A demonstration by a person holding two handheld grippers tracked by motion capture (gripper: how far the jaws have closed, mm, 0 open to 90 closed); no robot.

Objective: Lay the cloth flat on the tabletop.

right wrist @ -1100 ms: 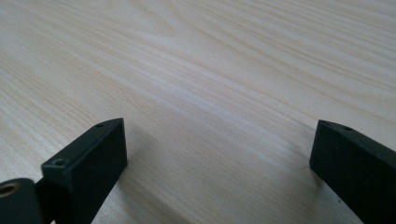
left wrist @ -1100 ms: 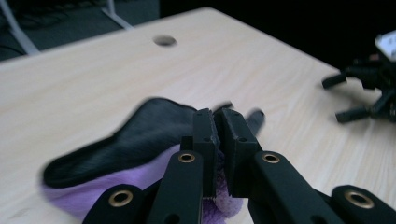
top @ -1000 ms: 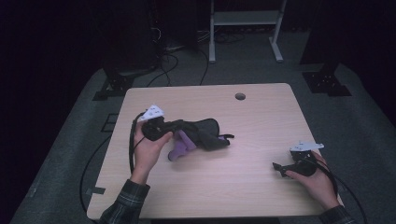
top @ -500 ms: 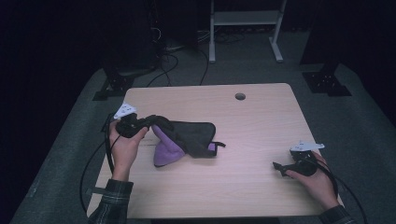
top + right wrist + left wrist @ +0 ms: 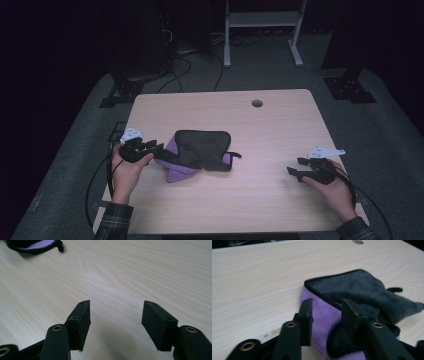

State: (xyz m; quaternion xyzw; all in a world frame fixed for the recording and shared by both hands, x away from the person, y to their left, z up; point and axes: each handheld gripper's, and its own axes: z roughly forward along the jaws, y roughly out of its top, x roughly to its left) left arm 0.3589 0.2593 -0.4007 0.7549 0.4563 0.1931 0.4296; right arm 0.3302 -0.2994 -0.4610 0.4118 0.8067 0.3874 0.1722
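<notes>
A dark room, one pale wooden surface (image 5: 270,195). The purple-and-black cloth (image 5: 197,152) lies crumpled left of centre: soft, light, limp, best pinched at an edge fold. The left tool (image 5: 325,312) has just been opening, cloth loose between its jaws. The right tool (image 5: 116,315), closing partway, is spread over bare wood.

The cloth (image 5: 199,154) is a soft, fleecy piece, dark grey on one face and purple on the other. It lies crumpled on the left half of the surface (image 5: 260,200), grey side mostly up, with purple showing along its left and lower edges. A small dark loop sticks out at its right edge.
</notes>
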